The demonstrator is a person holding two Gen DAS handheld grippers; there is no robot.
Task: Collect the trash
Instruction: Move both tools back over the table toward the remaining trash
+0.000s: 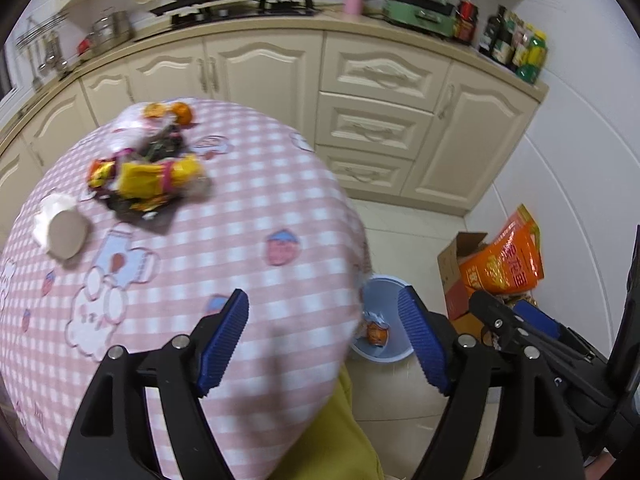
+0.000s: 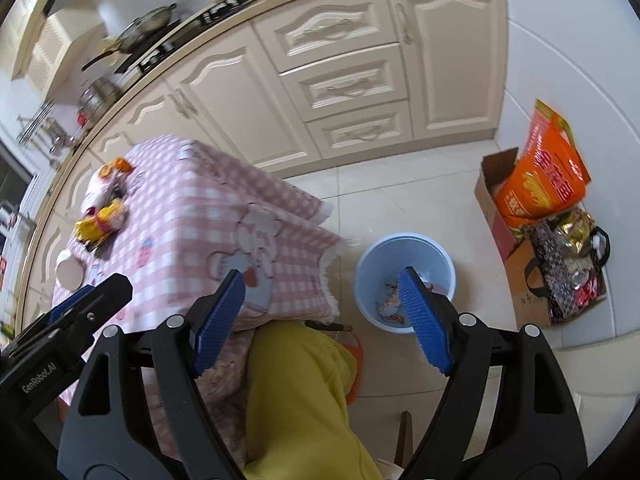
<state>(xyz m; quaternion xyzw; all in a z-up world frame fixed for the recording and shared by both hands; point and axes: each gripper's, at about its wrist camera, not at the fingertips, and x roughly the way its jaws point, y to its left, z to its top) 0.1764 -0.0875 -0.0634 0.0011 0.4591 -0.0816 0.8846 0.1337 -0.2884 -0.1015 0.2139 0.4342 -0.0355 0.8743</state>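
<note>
Left gripper [image 1: 324, 338]: jaws wide apart, empty, over the table's [image 1: 248, 216] near right edge. Right gripper [image 2: 320, 316]: likewise spread, empty, above the blue bin [image 2: 404, 248] on the floor, right of the table. Trash: wrapper pile [image 1: 148, 180] at far left of the cloth; crumpled tissue [image 1: 60, 228] nearer; peel [image 1: 168, 112] farthest. Bin already holds scraps. Step, judged: between drops; next, reach far left for the pile. Room: cloth between is bare; floor around the bin open; box [image 2: 504, 208] well right.

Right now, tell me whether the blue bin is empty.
Not empty: the blue bin on the floor already holds a few wrappers at its bottom, mostly bare inside.
</note>
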